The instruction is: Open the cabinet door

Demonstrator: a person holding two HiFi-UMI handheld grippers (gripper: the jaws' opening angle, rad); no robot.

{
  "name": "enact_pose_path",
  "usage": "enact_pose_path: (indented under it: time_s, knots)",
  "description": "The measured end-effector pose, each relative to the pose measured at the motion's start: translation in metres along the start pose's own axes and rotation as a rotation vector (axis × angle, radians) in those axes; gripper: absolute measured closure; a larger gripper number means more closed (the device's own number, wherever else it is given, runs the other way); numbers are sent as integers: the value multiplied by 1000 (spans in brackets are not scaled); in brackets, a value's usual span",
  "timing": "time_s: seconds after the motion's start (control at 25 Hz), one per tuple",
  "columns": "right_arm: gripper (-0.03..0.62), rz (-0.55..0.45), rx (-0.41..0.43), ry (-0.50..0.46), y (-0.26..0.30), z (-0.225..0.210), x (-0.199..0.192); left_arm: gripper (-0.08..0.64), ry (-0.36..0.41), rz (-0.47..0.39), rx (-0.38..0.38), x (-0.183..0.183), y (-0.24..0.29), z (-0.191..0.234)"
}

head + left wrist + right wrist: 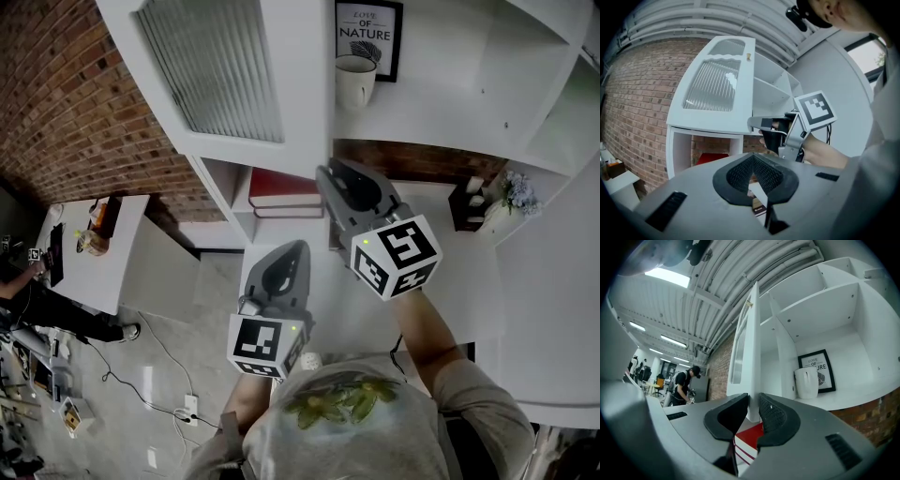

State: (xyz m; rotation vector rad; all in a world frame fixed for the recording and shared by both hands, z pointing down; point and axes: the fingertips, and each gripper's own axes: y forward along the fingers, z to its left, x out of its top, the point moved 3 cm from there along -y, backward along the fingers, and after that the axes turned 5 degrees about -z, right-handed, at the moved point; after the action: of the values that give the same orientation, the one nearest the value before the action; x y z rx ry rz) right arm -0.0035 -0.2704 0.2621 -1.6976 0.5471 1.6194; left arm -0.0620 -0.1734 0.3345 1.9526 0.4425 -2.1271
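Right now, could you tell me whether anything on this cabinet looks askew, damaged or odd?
Nothing stands out. The cabinet door hangs open and intact, its edge between the jaws of the right gripper; the mug stands upright by the framed print, and the books lie flat.

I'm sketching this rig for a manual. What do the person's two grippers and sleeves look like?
The left gripper and right gripper are grey shells with black ribbed pads; each carries a white cube of black square markers. The person wears a grey short-sleeved T-shirt.
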Motion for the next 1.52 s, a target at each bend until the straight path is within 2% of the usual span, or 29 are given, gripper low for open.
enact_pose_path:
  time_s: [1.52]
  knots:
    - [517,-25,45,-23,-20,34,4,551,-5,4,78,-5,-35,-7]
